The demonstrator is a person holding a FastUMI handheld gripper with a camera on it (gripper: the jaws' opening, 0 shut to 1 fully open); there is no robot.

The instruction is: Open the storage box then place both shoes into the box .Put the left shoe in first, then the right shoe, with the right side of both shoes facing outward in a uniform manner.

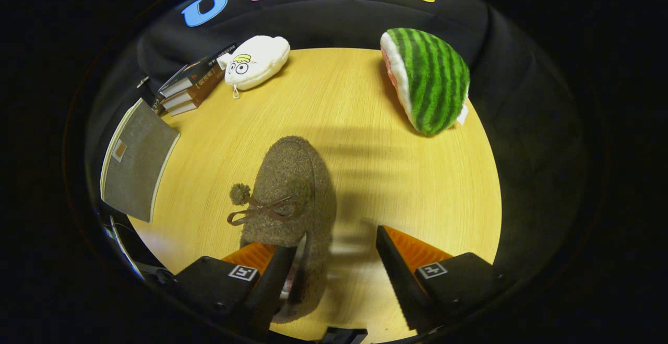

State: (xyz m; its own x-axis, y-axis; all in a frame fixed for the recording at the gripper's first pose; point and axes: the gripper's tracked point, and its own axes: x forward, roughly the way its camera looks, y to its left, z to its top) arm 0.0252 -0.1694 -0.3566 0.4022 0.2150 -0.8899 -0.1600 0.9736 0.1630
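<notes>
A brown fuzzy shoe with a thin bow and a pompom lies on the round wooden table, toe pointing away from me. My gripper stands open over its heel end. The left finger sits at or inside the shoe's opening, and the shoe's right wall lies between the two fingers. The right finger hangs over bare table, apart from the shoe. Whether the left finger touches the shoe is hard to tell.
A watermelon-slice plush lies at the far right of the table. A white plush with cartoon eyes rests at the far left beside a stack of books. A grey flat book or panel overhangs the left edge.
</notes>
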